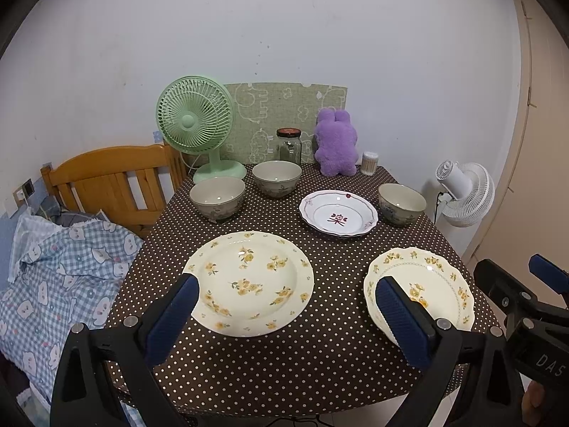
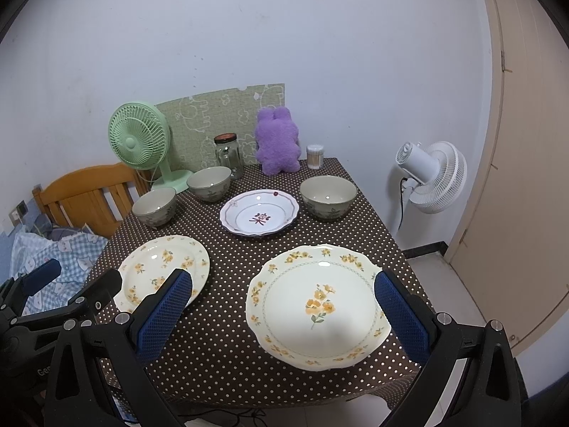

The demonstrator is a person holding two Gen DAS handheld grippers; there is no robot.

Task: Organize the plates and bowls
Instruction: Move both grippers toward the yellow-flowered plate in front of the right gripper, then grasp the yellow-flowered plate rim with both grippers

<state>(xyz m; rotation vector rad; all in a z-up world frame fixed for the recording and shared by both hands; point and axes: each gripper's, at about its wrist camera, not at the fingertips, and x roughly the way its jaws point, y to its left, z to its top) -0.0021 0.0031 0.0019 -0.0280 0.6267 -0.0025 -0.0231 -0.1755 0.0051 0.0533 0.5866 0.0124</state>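
On the brown dotted table (image 1: 270,366) lie three plates: a round cream plate with yellow flowers (image 1: 249,281) (image 2: 161,267) at front left, a scalloped cream plate with yellow flowers (image 1: 430,284) (image 2: 316,306) at front right, and a white plate with a red motif (image 1: 338,217) (image 2: 259,215) behind them. Three grey-green bowls stand further back: one at left (image 1: 217,197) (image 2: 155,206), one in the middle (image 1: 276,178) (image 2: 209,182), one at right (image 1: 402,203) (image 2: 328,196). My left gripper (image 1: 284,316) hangs open above the table's front. My right gripper (image 2: 282,311) hangs open over the scalloped plate.
A green fan (image 1: 195,124), a glass jar (image 1: 288,145), a purple plush toy (image 1: 336,142) and a toothpick holder (image 1: 370,163) line the table's back edge. A wooden bed frame (image 1: 110,181) with checked bedding (image 1: 60,277) is at left. A white fan (image 2: 432,176) and a door (image 2: 526,178) are at right.
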